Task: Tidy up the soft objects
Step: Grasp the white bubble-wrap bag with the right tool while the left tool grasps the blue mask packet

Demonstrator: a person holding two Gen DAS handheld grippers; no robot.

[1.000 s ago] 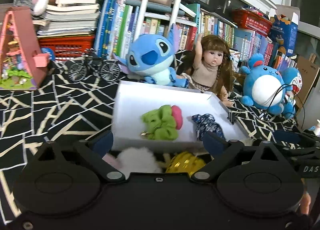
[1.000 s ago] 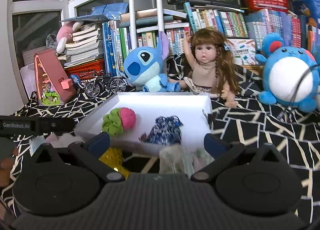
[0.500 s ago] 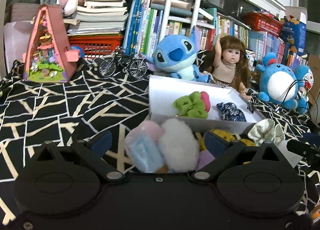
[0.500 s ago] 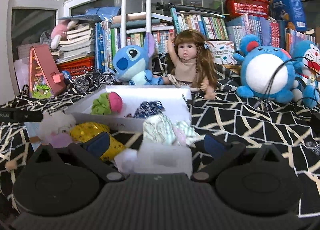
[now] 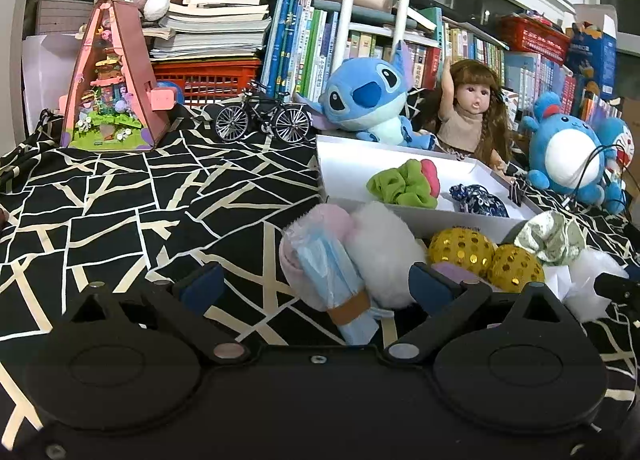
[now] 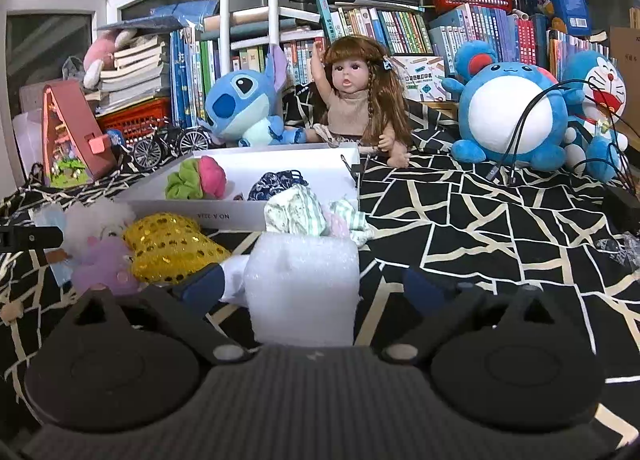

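Foam block (image 6: 301,284), between wide hand-held gripper (image 6: 310,286) jaws

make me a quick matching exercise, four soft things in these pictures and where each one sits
Things:
1. green and pink scrunchie
2. white foam piece
3. gold sequin pouch
4. blue Stitch plush

Places:
A. behind the white box, beside the doll
B. between the right gripper fingers
C. inside the white box
D. on the cloth in front of the box

Pairs: 1-C, 2-B, 3-D, 4-A
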